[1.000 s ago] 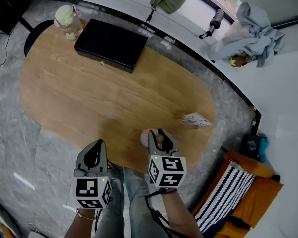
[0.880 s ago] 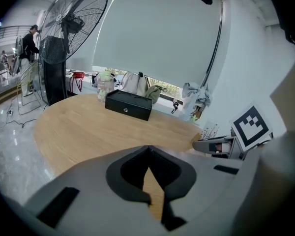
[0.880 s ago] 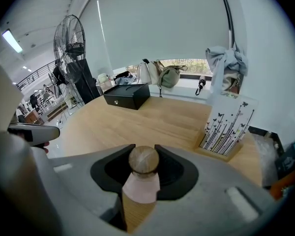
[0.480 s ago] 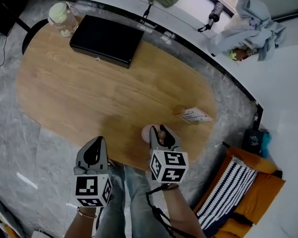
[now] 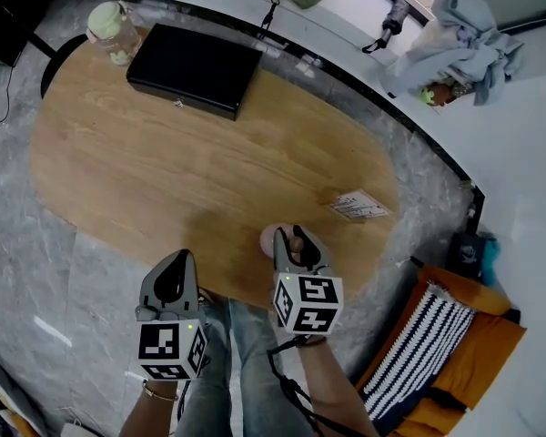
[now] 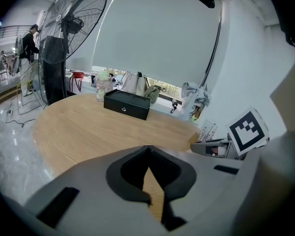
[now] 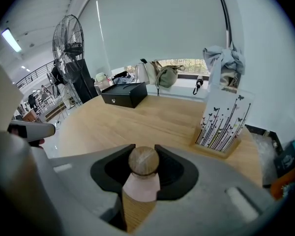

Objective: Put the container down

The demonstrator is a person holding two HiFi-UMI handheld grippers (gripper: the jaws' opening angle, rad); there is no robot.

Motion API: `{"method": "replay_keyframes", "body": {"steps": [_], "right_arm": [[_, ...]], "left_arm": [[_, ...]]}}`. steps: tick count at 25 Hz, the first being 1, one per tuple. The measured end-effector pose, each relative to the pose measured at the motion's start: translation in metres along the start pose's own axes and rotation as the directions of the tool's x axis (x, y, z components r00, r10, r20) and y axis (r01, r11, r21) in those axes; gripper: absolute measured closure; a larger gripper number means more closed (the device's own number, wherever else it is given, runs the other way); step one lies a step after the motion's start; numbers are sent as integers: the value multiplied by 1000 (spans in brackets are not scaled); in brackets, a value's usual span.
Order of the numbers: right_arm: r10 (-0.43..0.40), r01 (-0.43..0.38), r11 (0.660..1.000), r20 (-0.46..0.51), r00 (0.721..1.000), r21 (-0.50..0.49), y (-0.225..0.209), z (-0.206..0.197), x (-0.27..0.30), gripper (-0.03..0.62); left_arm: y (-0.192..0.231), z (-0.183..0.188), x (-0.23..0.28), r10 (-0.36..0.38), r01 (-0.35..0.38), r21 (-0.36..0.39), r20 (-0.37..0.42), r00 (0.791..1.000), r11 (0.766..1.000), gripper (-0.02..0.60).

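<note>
Container: a small pale pink container (image 5: pixel 269 240) with a round wooden knob (image 7: pixel 143 161) is upright at the near edge of the oval light-wood table (image 5: pixel 182 180). In the head view the gripper covers all but a pink sliver. No view settles whether its base rests on the wood.
Right gripper: the right gripper (image 5: pixel 293 241) clasps the container, jaws spread wide, one against each side of the knob.
Left gripper: the left gripper (image 5: pixel 176 264) hangs by the table's near edge, apart from the container, jaws closed tip to tip on nothing.
Card stand: a white card stand printed with dark stems and butterflies (image 5: pixel 356 206) is near the container, toward the right rim.
Far end: a flat black box (image 5: pixel 196 69) lies with a glass jar of pale green contents (image 5: pixel 112 33) just beside it, both well apart from the container.
Beyond the table: a grey cloth heap (image 5: pixel 464 39) lies on the white ledge. An orange cushion with striped cloth (image 5: pixel 437 353) is cut off by the frame.
Change: both grippers and the container keep their places from a second ago.
</note>
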State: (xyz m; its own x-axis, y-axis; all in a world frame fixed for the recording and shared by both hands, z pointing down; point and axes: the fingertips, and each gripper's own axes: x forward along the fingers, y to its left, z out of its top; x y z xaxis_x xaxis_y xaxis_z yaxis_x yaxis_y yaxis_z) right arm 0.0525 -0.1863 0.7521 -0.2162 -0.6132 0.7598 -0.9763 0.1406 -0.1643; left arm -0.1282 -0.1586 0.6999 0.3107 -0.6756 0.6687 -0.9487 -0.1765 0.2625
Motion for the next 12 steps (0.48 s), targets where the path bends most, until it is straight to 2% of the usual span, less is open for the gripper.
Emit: {"method": "replay_keyframes", "body": {"steps": [12], "right_arm": [[-19, 20, 999, 15, 1000, -44, 4, -5, -2, 469]], "left_arm": [[-1, -4, -5, 8, -7, -18, 7, 1000, 1000, 588]]}}
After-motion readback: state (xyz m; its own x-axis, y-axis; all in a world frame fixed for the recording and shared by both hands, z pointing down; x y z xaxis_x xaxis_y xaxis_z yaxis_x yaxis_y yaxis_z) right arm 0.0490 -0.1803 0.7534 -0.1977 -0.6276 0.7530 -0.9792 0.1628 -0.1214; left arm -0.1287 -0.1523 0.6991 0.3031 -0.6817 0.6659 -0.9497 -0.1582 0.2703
